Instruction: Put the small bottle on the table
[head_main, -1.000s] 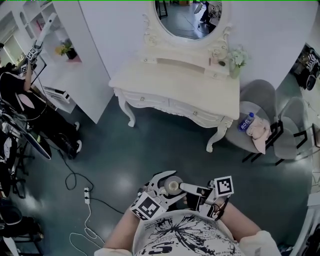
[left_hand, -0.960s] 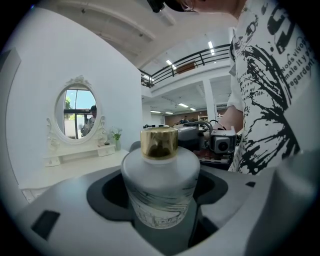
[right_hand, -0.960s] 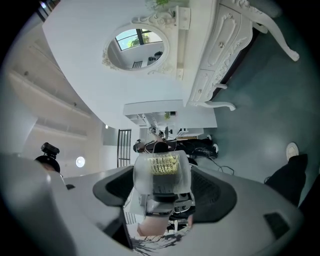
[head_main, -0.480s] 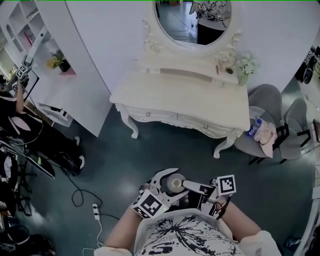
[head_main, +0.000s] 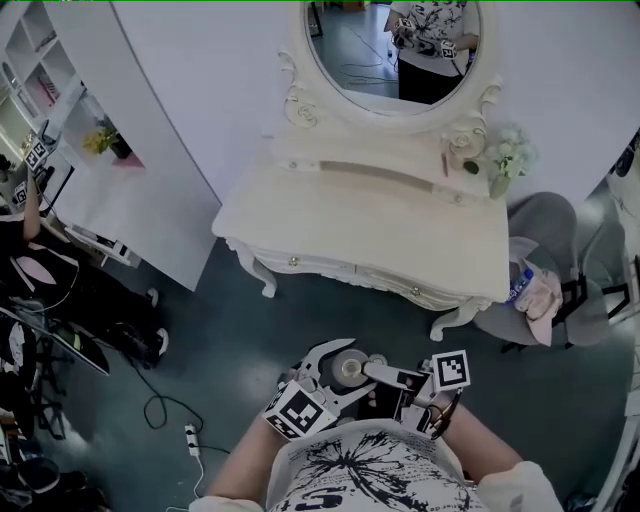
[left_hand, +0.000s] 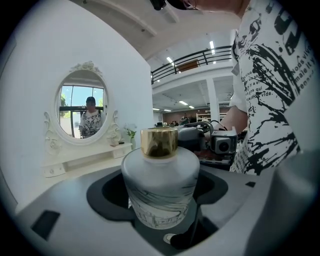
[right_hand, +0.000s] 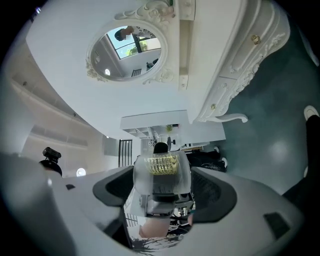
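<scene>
The small bottle (head_main: 348, 368), white with a gold cap, is held in front of my chest, above the dark floor. My left gripper (head_main: 336, 374) is shut on it, its curved jaws around the body. My right gripper (head_main: 372, 372) reaches in from the right and its jaws also close on the bottle. In the left gripper view the bottle (left_hand: 160, 185) stands upright in the jaw hollows of that gripper (left_hand: 160, 222). The right gripper view shows the bottle (right_hand: 161, 177) between its gripper's (right_hand: 160, 212) jaws. The white dressing table (head_main: 350, 215) lies ahead, apart from the bottle.
An oval mirror (head_main: 395, 50) rises behind the table, and a small flower vase (head_main: 508, 160) stands at its back right. A grey chair (head_main: 545, 300) with a cloth is to the right. A white shelf unit (head_main: 110, 170) is at left, with a power strip (head_main: 190, 438) and cables on the floor.
The dressing table has grown larger and shifted nearer in the head view. Both grippers and the bottle keep the same place against my body.
</scene>
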